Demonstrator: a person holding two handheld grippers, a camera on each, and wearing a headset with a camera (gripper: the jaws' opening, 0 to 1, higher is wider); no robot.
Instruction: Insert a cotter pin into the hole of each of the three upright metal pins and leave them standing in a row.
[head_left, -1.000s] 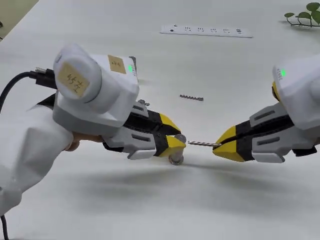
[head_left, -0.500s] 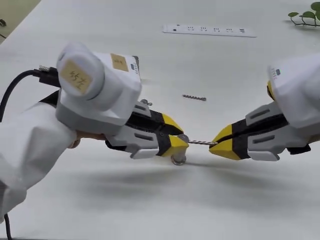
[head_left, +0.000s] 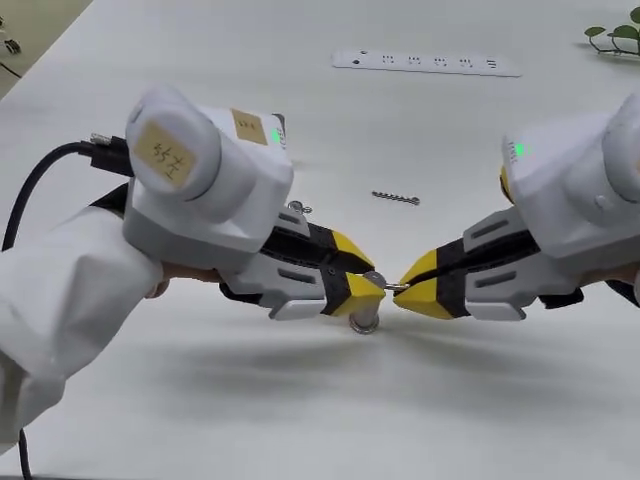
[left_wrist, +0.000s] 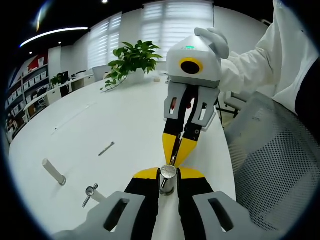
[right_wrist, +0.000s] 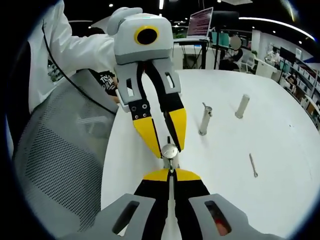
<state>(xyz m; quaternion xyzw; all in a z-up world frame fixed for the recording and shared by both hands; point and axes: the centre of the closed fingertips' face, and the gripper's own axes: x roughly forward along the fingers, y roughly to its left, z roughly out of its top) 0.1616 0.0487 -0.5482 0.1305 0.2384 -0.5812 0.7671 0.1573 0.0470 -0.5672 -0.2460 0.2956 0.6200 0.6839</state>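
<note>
The left gripper (head_left: 360, 285) has its yellow-tipped jaws closed around a short silver upright metal pin (head_left: 366, 318), which stands on the white workbench (head_left: 300, 400) between both tools. The right gripper (head_left: 405, 290) pinches a thin steel cotter pin (head_left: 390, 288) tight, its tip at the pin's head. A spare cotter pin (head_left: 396, 198) lies beyond. A second metal pin (right_wrist: 204, 120), already fitted, and a bare third pin (right_wrist: 242, 106) stand further off.

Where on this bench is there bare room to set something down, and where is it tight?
Bare tabletop lies nearer than both grippers, and between the power strip and the loose cotter pin. Tight: the middle, where left gripper grips the metal pin and right gripper presses a cotter pin to it.
</note>
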